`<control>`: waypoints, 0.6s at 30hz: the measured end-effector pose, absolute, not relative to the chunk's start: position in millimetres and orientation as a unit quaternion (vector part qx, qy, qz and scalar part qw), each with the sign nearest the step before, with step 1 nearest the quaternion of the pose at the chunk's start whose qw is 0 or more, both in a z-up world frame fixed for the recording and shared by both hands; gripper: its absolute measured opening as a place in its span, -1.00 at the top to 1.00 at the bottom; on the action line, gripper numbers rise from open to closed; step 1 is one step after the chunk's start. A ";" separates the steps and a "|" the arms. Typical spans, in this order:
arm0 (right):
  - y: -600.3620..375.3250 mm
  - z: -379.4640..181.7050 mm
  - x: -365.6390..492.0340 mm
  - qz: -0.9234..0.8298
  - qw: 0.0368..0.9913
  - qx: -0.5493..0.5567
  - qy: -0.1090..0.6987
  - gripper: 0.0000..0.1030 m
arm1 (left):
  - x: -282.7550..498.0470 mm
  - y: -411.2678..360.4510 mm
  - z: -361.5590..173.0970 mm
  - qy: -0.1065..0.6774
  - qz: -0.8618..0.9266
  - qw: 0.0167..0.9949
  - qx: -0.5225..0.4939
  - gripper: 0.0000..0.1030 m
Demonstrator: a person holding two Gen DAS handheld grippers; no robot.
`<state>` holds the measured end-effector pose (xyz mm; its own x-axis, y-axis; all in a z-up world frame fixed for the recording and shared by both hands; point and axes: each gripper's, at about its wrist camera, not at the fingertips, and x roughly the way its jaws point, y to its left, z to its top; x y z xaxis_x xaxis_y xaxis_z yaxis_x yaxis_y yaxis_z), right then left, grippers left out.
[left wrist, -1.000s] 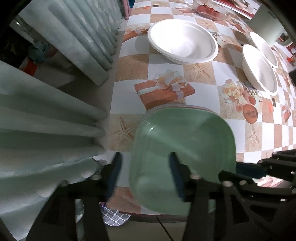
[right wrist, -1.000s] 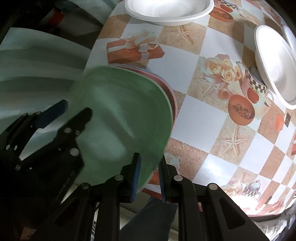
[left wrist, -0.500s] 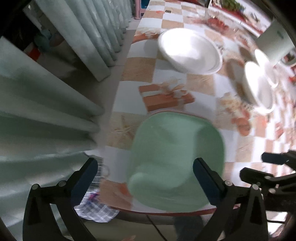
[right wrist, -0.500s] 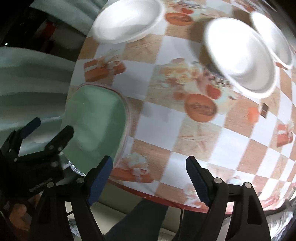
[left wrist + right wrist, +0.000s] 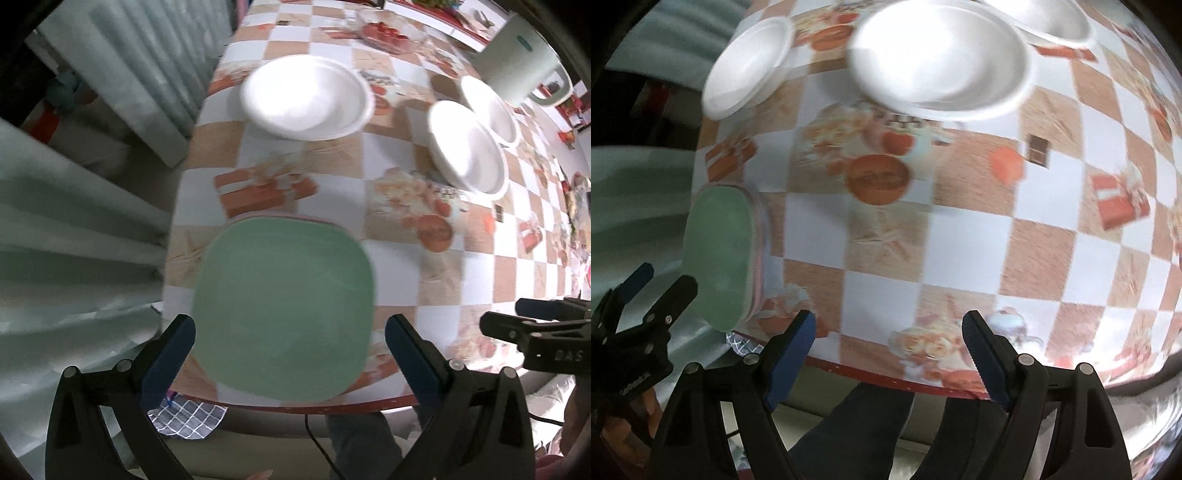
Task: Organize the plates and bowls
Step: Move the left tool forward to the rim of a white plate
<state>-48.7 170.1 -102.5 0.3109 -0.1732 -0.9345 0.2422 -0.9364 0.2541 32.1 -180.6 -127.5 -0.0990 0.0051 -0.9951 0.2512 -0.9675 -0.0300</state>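
Observation:
A green square plate (image 5: 282, 310) lies on top of a pink plate stack at the table's near left corner; it also shows in the right wrist view (image 5: 718, 254). My left gripper (image 5: 290, 349) is open and empty, just above its near edge. My right gripper (image 5: 888, 339) is open and empty over the table's front edge. A large white bowl (image 5: 306, 98) sits at the far left. Two more white bowls (image 5: 467, 147) sit to the right, overlapping; the nearer one (image 5: 938, 59) is straight ahead in the right wrist view.
The checked tablecloth (image 5: 406, 236) covers the table. Pale curtains (image 5: 74, 221) hang left of the table. A white jug (image 5: 517, 62) and a glass dish with red food (image 5: 388, 33) stand at the far side. The table's red front edge (image 5: 886, 380) is close below my right gripper.
Both grippers let go of the green plate, which now rests on the stack. Both opened and drew back; the right one swung right toward the white bowls.

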 end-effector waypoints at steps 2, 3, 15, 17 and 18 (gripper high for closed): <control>181.8 -102.2 -51.8 -0.589 0.168 0.790 0.015 -0.60 | 24.9 -169.9 -125.2 0.093 -0.736 0.072 0.667 -0.99; 183.4 -104.1 -55.4 -0.590 0.165 0.790 0.012 -0.60 | 20.9 -163.2 -123.6 0.089 -0.737 0.065 0.667 -0.99; 245.8 -97.6 -95.6 -0.614 0.119 0.780 -0.036 -0.60 | -33.4 -112.2 -121.5 0.103 -0.730 0.040 0.675 -0.99; 255.9 -94.9 -108.6 -0.620 0.112 0.775 -0.044 -0.60 | -44.8 -106.5 -123.2 0.116 -0.727 0.041 0.676 -0.99; 259.0 -93.7 -114.7 -0.623 0.109 0.773 -0.047 -0.60 | -50.0 -103.7 -123.5 0.119 -0.726 0.043 0.676 -0.99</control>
